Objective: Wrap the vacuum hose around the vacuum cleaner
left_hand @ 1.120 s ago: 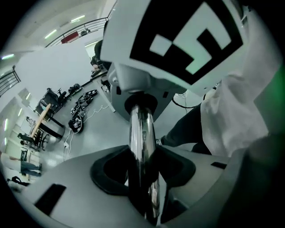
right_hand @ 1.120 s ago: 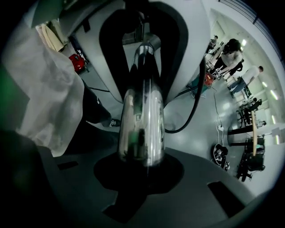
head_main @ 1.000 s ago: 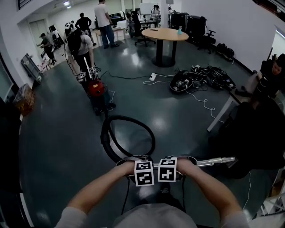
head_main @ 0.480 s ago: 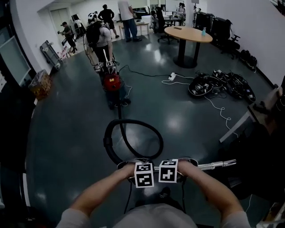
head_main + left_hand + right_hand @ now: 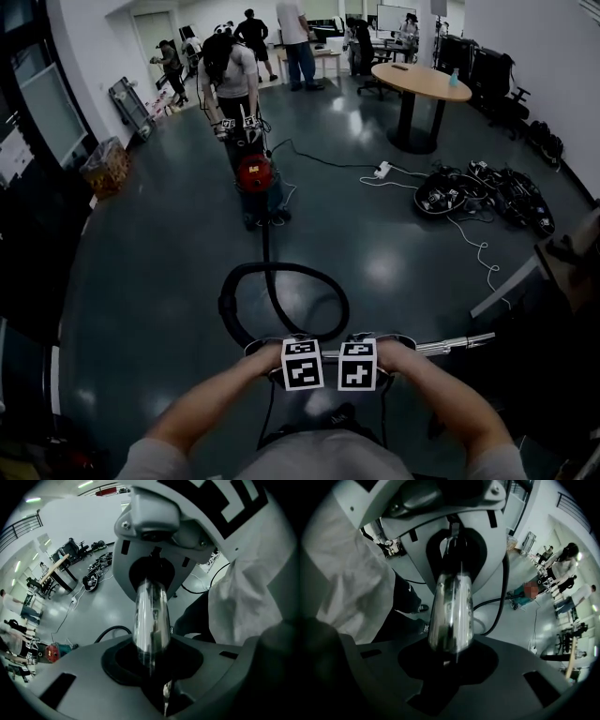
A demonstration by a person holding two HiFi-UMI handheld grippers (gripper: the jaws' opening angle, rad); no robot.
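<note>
Head view: high, facing forward and steeply down onto the floor (image 5: 141, 281). Left gripper view and right gripper view: each sighted along its own jaws, very close on the chrome tube (image 5: 151, 616). All three share the tube, black hose (image 5: 281, 270) and red vacuum cleaner (image 5: 255, 173).

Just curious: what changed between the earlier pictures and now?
The head view swung, so the red vacuum cleaner now sits nearer the picture's middle. The fingers of the left gripper have just been closing on the metal tube. The right gripper stays shut on it too; the hose loop lies ahead as before.

Hose loop (image 5: 281, 268) before vacuum cleaner (image 5: 255, 173) (table (image 5: 427, 80) beyond)
</note>
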